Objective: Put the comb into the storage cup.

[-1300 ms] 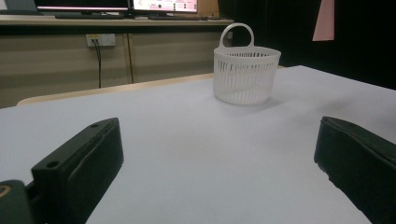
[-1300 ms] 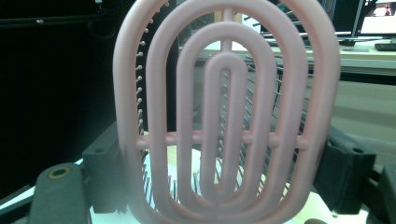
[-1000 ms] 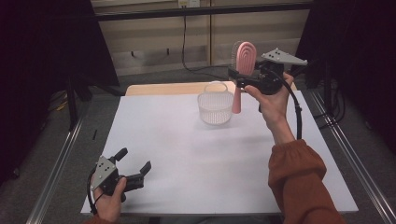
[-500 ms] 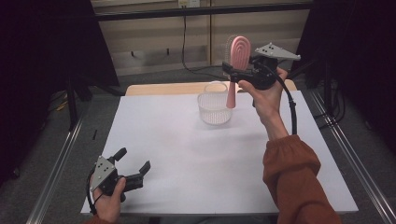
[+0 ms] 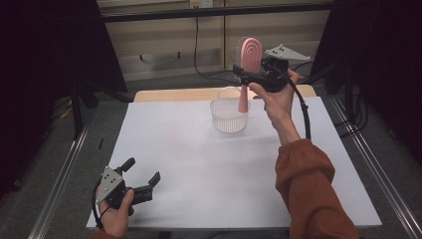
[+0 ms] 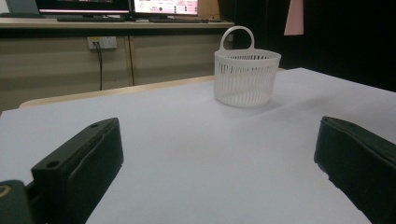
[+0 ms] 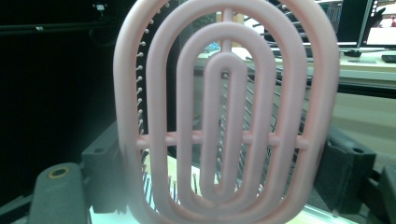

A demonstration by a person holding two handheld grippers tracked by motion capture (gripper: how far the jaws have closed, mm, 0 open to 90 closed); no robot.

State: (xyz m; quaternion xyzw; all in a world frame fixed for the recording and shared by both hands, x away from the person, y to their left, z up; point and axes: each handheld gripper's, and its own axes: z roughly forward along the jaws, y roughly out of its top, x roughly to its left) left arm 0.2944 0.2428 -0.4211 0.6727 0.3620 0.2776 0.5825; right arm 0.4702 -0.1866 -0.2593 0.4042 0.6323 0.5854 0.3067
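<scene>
Pink vented hairbrush (image 7: 226, 121) upright, close to lens, clamped between black fingers (image 7: 109, 175); monitors (image 7: 359, 21) behind.

Matt pink plastic hairbrush (image 5: 248, 62); white plastic basket (image 5: 229, 115) (slotted); smooth tabletop (image 5: 199, 149).

The hairbrush (image 5: 248, 64) hangs above, apparently slightly behind, the basket (image 5: 229, 115) on the table (image 5: 199, 159).

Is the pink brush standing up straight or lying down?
Standing up. The pink brush is held upright in the air by the right claw, head on top, handle pointing down beside the white basket.
</scene>
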